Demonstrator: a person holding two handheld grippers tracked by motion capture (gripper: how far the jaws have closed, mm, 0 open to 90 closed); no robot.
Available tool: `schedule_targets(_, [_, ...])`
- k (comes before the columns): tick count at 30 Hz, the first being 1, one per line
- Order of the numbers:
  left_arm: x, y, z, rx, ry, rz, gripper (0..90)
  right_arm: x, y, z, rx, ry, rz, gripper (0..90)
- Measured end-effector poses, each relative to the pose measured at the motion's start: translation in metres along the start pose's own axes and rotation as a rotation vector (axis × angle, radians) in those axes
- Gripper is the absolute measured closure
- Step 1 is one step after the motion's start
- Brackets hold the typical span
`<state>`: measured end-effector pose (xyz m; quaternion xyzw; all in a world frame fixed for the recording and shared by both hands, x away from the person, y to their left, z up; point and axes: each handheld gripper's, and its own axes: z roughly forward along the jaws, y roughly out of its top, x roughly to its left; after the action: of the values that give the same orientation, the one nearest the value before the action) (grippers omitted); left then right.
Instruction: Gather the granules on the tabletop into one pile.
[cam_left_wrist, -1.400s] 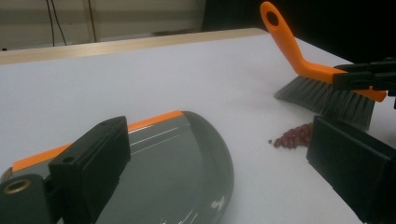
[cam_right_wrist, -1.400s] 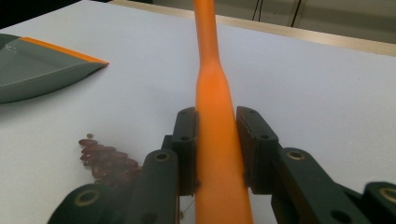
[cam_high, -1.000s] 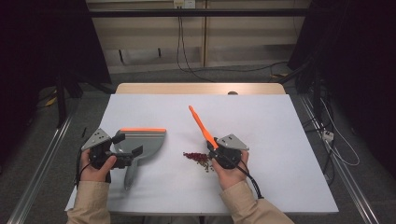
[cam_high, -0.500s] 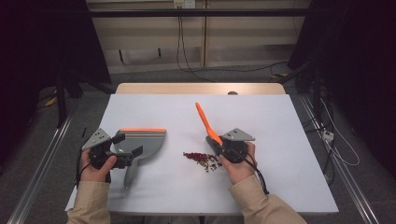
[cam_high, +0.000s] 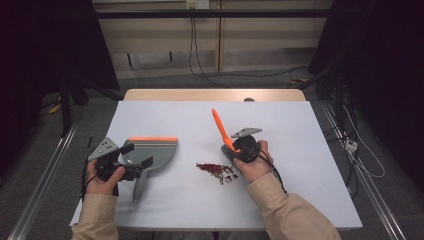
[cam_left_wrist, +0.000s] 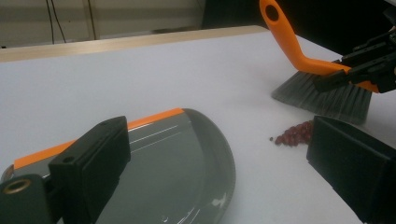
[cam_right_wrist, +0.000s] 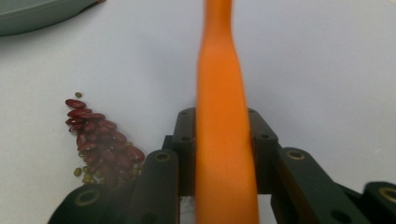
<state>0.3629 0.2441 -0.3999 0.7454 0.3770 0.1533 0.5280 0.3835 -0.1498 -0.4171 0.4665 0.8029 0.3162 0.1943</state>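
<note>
Brush: orange-handled grey-bristled hand brush (cam_high: 220, 128), pinched by right gripper (cam_high: 243, 148), just right of beans.
Beans: small red bean pile (cam_high: 217, 171), mid-counter (cam_high: 310, 190).
Dustpan: grey plastic, orange-edged dustpan (cam_high: 150, 150), left; left gripper (cam_high: 131, 162) spread over its handle.

Beige sleeves (cam_high: 287, 212); black grippers with 2 blocky jaws, grey triangular plates, black cables.

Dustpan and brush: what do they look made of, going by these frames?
The dustpan looks like moulded grey plastic with a glossy finish: light streaks reflect off its tray, and an orange strip, maybe rubber, edges it. The brush has a smooth, matte orange handle, likely plastic, with a hanging hole at its tip; its grey bristles look synthetic, though the frames leave that open.
</note>
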Motion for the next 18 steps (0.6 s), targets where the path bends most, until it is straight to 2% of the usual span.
schedule_targets(4, [0.000,0.000,0.000,0.000,0.002,-0.002,6.0,0.005,-0.004,0.001,-0.045,-0.018,0.036,71.3])
schedule_targets(6, [0.000,0.000,0.000,0.002,0.001,0.003,6.0,0.009,-0.006,0.001,-0.068,-0.011,0.055,71.3])
schedule_targets(11, [-0.001,0.001,0.000,-0.002,0.001,0.001,6.0,0.023,-0.005,0.006,-0.100,-0.018,0.050,71.3])
schedule_targets(18, [-0.001,0.001,0.000,0.005,0.001,0.007,6.0,0.033,-0.004,0.009,-0.128,-0.019,0.060,71.3])
